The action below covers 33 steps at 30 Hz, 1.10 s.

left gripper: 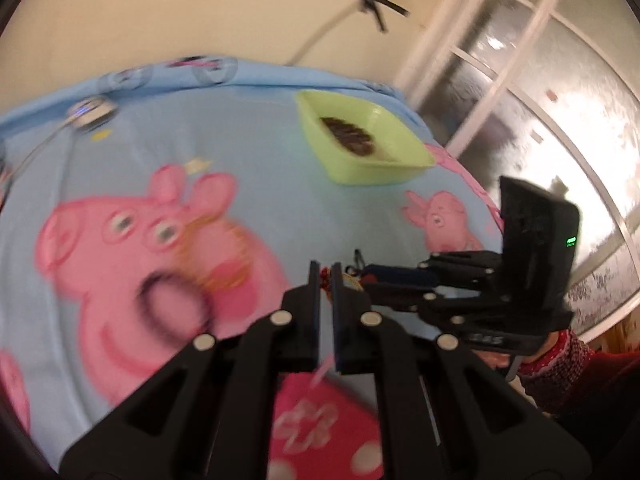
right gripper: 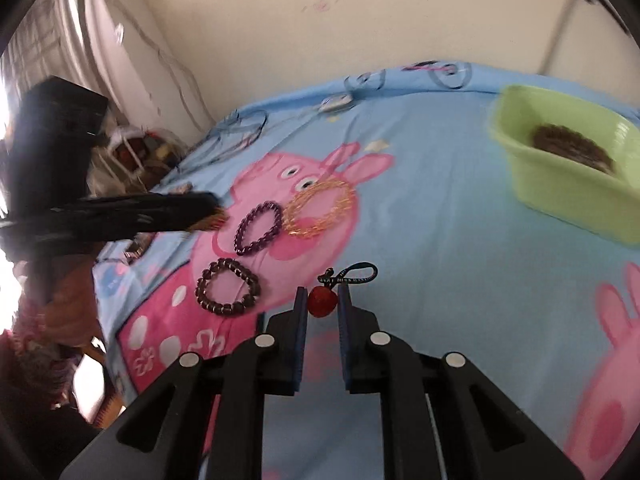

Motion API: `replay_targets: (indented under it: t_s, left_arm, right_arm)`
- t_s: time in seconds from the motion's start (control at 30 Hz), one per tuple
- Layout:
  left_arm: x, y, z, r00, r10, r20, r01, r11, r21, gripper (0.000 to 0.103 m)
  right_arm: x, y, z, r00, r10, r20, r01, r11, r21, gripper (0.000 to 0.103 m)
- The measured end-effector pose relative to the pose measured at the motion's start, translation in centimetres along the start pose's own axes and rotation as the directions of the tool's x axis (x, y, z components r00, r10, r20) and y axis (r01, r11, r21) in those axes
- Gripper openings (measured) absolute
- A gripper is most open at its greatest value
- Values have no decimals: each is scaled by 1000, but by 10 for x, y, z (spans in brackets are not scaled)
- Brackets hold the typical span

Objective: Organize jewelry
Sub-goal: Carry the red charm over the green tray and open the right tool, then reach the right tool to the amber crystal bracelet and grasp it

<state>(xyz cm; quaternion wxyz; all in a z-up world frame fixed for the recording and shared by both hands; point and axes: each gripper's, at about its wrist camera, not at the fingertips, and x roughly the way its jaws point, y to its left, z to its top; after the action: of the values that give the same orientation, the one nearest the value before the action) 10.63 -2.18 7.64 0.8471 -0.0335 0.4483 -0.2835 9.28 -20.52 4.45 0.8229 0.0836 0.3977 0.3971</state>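
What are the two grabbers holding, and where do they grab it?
The right gripper pinches the red bead charm by its sides; its dark cord hangs free. The left gripper pinches something red and gold, too blurred to name.

Red charm point(right gripper: 321, 301), green bin point(right gripper: 560, 196), blue pig-print sheet point(right gripper: 460, 260).

A light-blue bedsheet point(right gripper: 440, 208) printed with pink cartoon pigs point(left gripper: 132, 256) covers the surface. Behind it stands a cream wall point(right gripper: 320, 20). A white-framed frosted glass partition point(left gripper: 540, 92) stands at one side; white curtains point(right gripper: 92, 28) hang at the other.
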Motion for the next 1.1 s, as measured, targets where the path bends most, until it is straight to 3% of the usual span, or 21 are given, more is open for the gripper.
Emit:
replay_targets:
  t_s: [0.13,0.23,0.33,0.5,0.57,0.6,0.63,0.7,0.83,1.0,1.1]
  left_arm:
    - [32,-37,55,999,-31,11,30,995,94,4]
    - [60,-53,98,999,-40,21,37,993,112,4]
    - [94,-61,133,1000,-13,6,12,995,97,4]
    - [145,-64,171,999,35,-29,-33,996,78,4]
    - [167,-60,176,997,39,-70,-35,998,57,17]
    - [173,-58,177,995,56,-88,-52,998,45,41]
    - [179,-54,178,991,91,-95,-89,996,25,46]
    - [177,-47,179,992,98,-77,-98,995,10,46]
    - [138,-34,175,995,97,-16,-97,995,-13,45]
    - [59,-7,139,990,130,54,-131,991,11,46]
    - [4,33,96,976,209,66,-208,978,-33,47]
  right_arm:
    - [-51,-30,21,987,-60,149,53,997,47,0]
    - [-77,-64,42,961,-145,235,123,987,105,0]
    - [-82,-90,54,948,-191,253,157,976,148,0]
    - [-69,-135,70,945,-255,207,214,956,199,0]
    - [-62,-148,73,943,-268,199,227,952,207,0]
    - [-60,-152,74,940,-281,194,241,949,205,0]
    - [-59,-154,74,935,-300,191,260,943,206,2]
    - [-62,-159,71,927,-305,217,255,940,228,13]
    - [-72,-156,66,921,-289,261,227,943,244,15]
    - [-79,-131,56,938,-212,274,155,964,214,15]
    - [-74,-106,51,959,-122,256,81,983,163,15]
